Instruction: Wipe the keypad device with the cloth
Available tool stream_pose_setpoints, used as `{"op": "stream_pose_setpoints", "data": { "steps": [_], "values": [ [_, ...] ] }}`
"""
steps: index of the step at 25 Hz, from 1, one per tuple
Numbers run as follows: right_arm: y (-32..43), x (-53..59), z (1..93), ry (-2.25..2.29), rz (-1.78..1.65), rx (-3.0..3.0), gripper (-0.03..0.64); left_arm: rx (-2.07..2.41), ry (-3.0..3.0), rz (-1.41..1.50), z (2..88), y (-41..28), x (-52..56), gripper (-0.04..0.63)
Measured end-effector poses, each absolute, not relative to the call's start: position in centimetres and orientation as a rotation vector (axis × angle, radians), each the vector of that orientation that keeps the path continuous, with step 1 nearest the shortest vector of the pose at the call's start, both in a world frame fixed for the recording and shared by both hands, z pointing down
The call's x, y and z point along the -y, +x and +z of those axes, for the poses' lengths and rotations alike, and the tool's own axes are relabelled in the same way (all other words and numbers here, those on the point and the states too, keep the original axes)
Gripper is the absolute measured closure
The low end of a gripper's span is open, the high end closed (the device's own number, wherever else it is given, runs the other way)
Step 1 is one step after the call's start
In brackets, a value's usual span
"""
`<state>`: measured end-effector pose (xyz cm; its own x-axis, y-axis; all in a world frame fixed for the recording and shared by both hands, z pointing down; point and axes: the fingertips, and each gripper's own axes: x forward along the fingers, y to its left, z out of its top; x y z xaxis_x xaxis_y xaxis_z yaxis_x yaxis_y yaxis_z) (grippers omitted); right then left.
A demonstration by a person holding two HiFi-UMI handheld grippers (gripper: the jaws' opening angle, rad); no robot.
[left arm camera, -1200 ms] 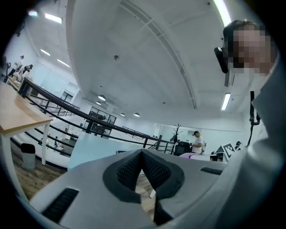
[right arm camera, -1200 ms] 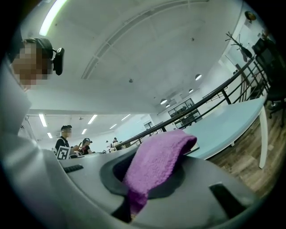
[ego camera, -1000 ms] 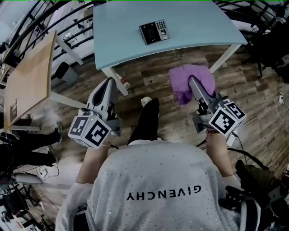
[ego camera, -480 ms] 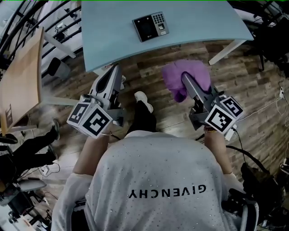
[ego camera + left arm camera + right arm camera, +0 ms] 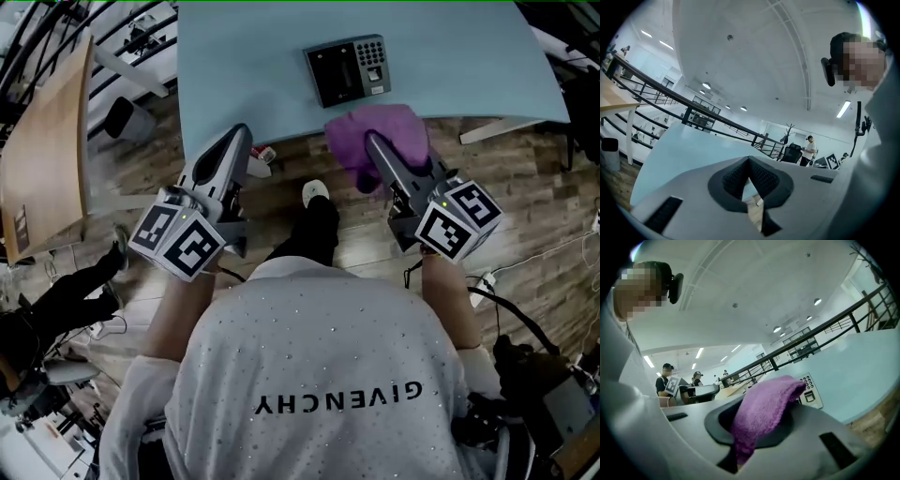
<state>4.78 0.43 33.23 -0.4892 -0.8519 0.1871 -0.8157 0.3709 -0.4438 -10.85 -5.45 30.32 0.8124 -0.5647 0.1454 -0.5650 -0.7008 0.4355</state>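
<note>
Broadly, the pale blue table point(image 5: 234, 75) fills the far part of the head view, and the keypad device point(image 5: 349, 70) lies flat on it close to its near edge, turned a little off square. The device is a small dark slab: a black screen panel on its left half, and on its right half a grey block of small keys above a darker window.

The cloth point(image 5: 403, 127) is purple and fluffy, bunched into a soft lump. It sits just near of the device, over the table's near edge, and whether it touches the device cannot be told from either view. In the right gripper view a thick fold of it rises out of the jaws, and its tip lies across the device's left side.

The right gripper point(image 5: 377, 150) points far and slightly left towards the device. Its jaws are clamped on the cloth, which fills the space between the pads and hangs below them.

The left gripper point(image 5: 239, 136) is held well left of the device, its tip over the table's near edge. Its ribbed pads point(image 5: 736, 176) meet at the tip with nothing between them.
</note>
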Motion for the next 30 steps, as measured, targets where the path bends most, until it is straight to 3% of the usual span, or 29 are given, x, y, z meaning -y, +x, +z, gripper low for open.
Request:
{"op": "stream_pose_setpoints", "data": {
  "steps": [15,30],
  "values": [
    [2.3,13.4,38.3,-1.299,-1.195,-2.489,0.586,0.731,2.391,0.153,38.1,-4.9,19.7,0.595],
    [12.3,15.1,40.0,-1.723,-1.221,-2.350,0.584,0.594,2.427,0.130,37.8,-0.1,22.8,0.595]
  ]
}}
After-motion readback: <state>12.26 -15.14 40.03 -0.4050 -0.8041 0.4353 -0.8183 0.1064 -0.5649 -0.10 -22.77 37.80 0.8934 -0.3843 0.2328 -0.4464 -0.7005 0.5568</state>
